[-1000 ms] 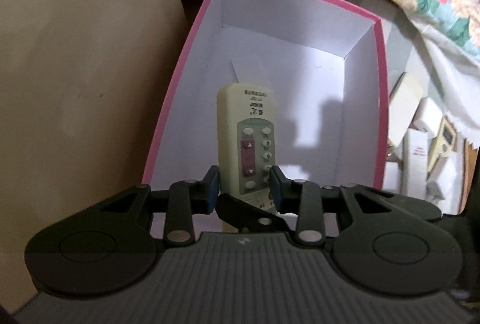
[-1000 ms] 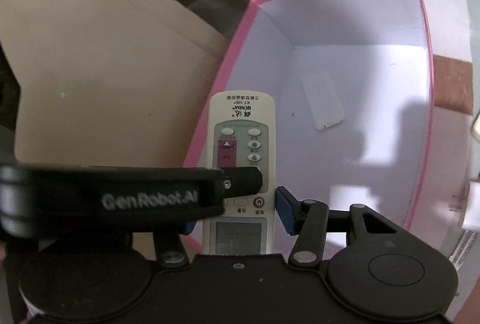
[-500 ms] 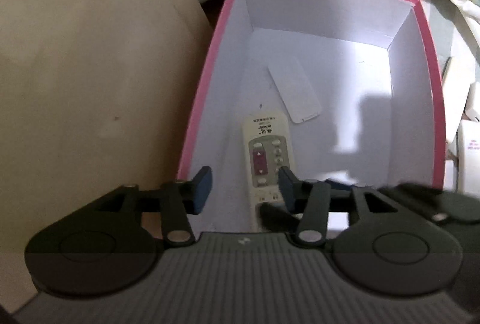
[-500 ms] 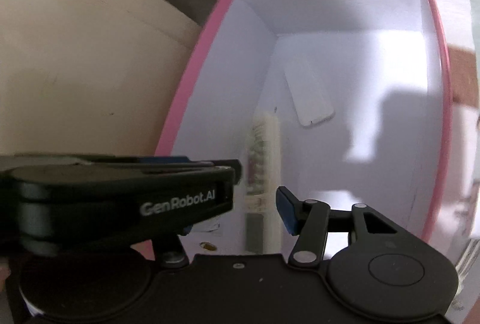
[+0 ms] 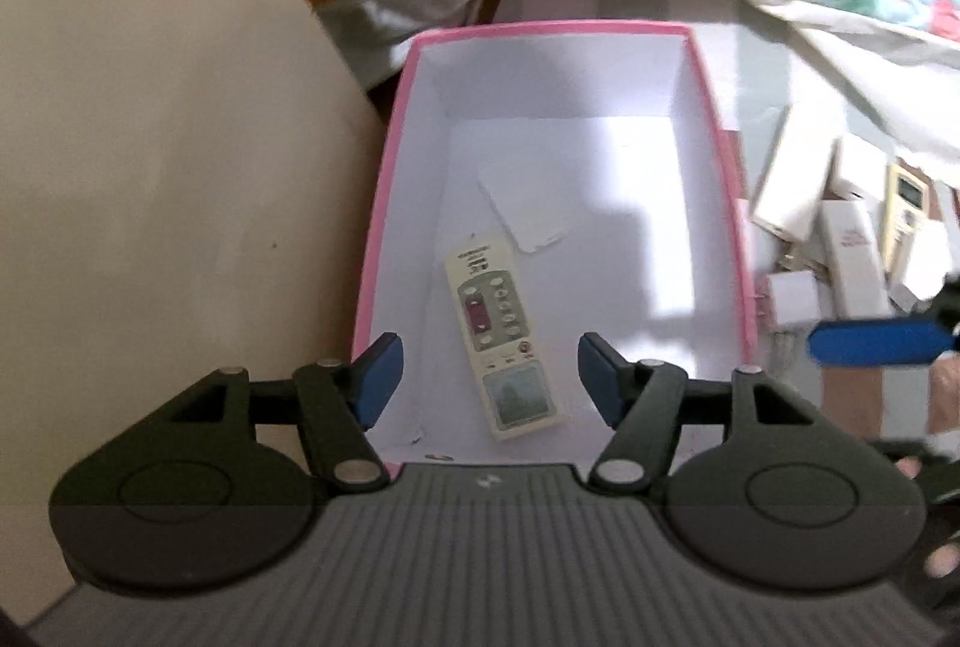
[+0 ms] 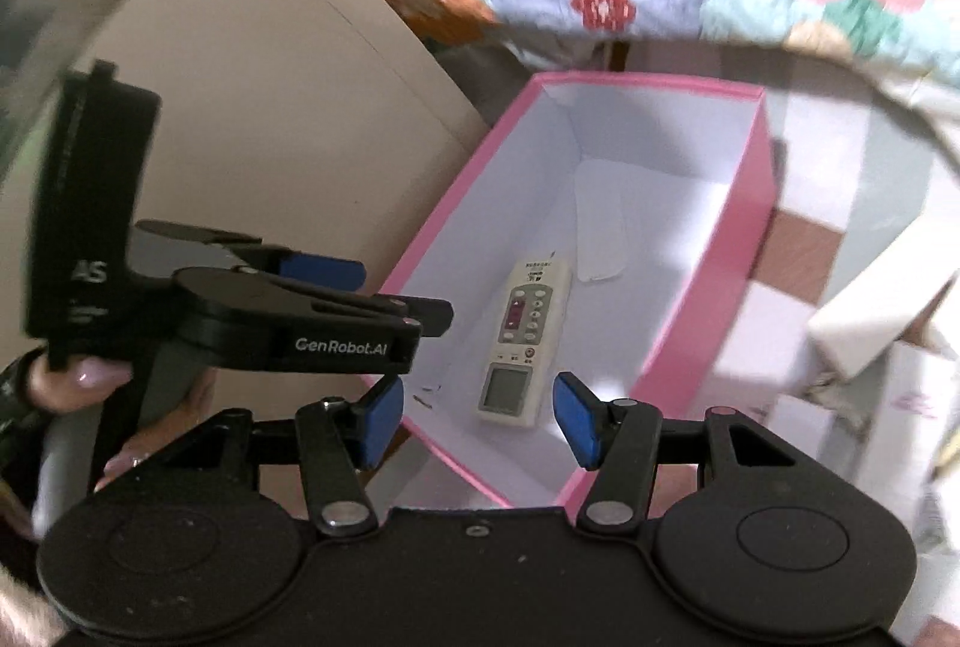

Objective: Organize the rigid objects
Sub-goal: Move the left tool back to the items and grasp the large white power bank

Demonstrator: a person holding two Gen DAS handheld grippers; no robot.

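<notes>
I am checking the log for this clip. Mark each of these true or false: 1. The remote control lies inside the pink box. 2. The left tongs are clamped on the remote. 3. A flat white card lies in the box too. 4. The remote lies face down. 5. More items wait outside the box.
1. True: the remote control lies on the floor of the pink box.
2. False: the left tongs stand open, above the remote and clear of it; their jaws have just been opening.
3. True: a flat white card lies just beyond the remote.
4. False: its buttons and screen face up.
5. True: small white boxes lie beside the box.
</notes>
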